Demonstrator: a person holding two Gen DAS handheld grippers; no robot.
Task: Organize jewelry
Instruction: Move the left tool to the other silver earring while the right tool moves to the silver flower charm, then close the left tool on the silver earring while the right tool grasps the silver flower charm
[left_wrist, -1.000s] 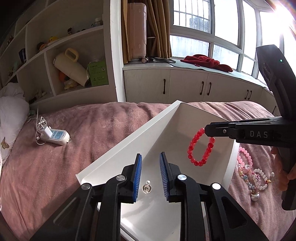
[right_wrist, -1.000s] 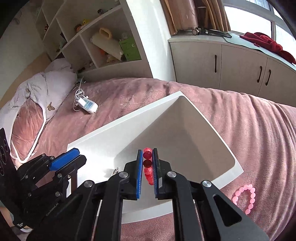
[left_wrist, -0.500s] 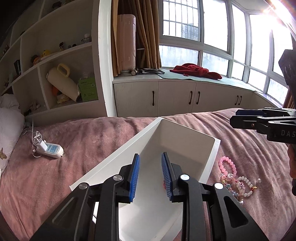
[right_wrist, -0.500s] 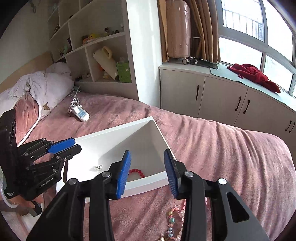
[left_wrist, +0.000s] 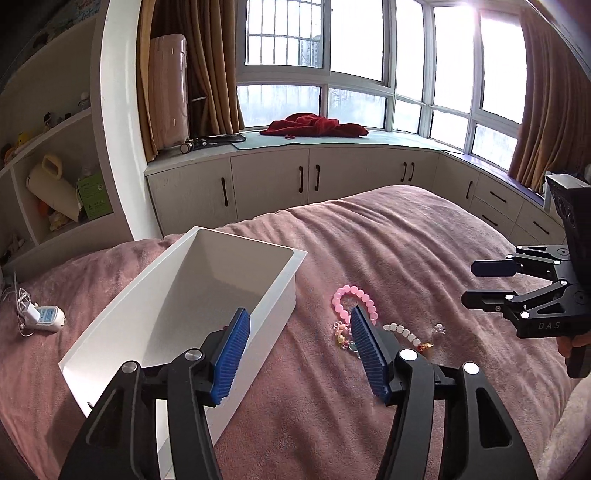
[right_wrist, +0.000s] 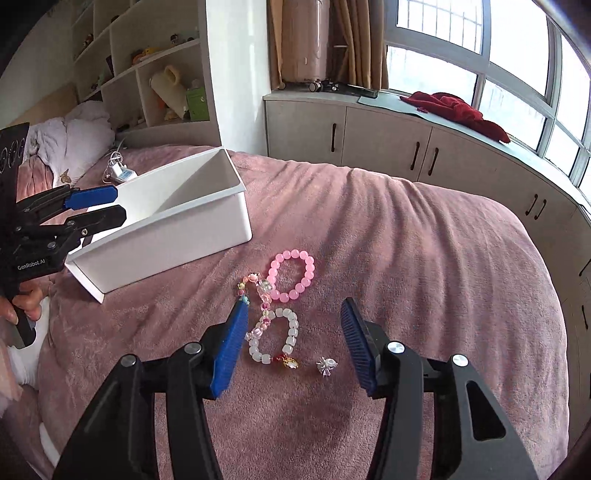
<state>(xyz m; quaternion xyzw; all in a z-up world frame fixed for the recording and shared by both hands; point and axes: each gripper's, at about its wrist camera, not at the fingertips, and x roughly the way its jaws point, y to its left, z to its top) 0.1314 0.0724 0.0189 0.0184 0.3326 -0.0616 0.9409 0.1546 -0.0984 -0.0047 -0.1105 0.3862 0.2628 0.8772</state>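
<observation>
A white rectangular box (left_wrist: 207, 266) (right_wrist: 207, 221) lies on the mauve bedspread. Right of it lie a pink bead bracelet (right_wrist: 293, 275) (left_wrist: 354, 301), a white bead bracelet (right_wrist: 275, 338) (left_wrist: 400, 330), a multicoloured bead bracelet (right_wrist: 255, 286) and a small silver ring (right_wrist: 327, 365) (left_wrist: 438, 328). My right gripper (right_wrist: 291, 347) is open and empty above the white bracelet. My left gripper (left_wrist: 299, 350) is open and empty over the box's right wall. A speck of red shows inside the box (left_wrist: 225, 327); the rest of its contents is hidden.
A white charger with cable (left_wrist: 40, 317) lies on the bed left of the box. Shelves (left_wrist: 55, 166) stand at the back left, cabinets (left_wrist: 295, 184) under the window behind the bed. A pillow (right_wrist: 81, 140) lies at the bed's head.
My right gripper let the red bracelet go into the box, opened, and moved right over the loose jewelry. My left gripper opened wider and swung to the right.
</observation>
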